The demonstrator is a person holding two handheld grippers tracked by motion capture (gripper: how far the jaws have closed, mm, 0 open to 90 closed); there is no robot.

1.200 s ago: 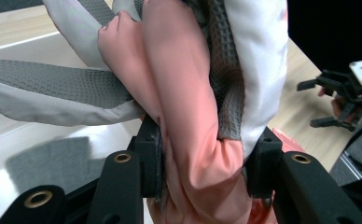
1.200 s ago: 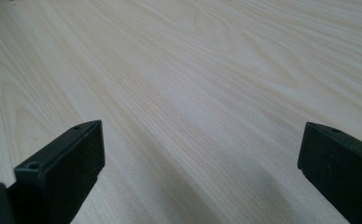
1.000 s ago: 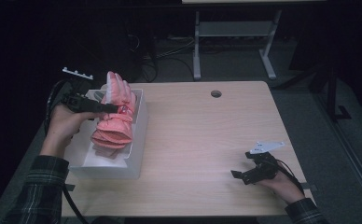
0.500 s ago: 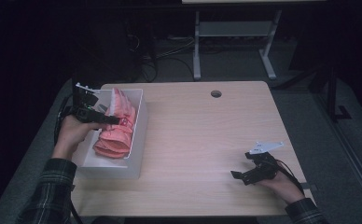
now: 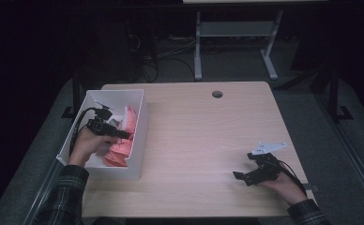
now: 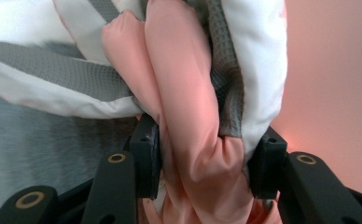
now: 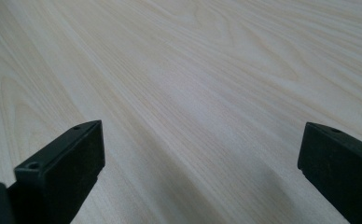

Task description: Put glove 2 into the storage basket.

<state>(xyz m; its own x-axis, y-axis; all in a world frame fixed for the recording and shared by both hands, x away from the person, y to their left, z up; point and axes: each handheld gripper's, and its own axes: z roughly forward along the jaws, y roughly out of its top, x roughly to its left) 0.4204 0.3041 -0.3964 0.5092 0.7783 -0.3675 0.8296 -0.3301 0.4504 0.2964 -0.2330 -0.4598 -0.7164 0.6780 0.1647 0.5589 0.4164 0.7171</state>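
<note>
Left gripper (image 5: 124, 135) low inside white rectangular plastic bin (image 5: 140, 125) at table's left edge, jaws just been opening yet pads pressing bunched pink, white and grey fabric garment (image 6: 193, 93), likely for deposit. Right gripper (image 5: 238, 176) gaping, unladen, parked on light wooden table (image 7: 193, 84), out of way.

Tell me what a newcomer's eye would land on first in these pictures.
Probably the pink, white and grey garment, bunched inside the white bin at the table's left edge, the one bright thing against the dark room. The left gripper has a thick fold of it between its jaws, which have just been opening, though the pads are in contact with the cloth. Far across the bare wooden table, the right gripper rests open near the front right corner.
</note>
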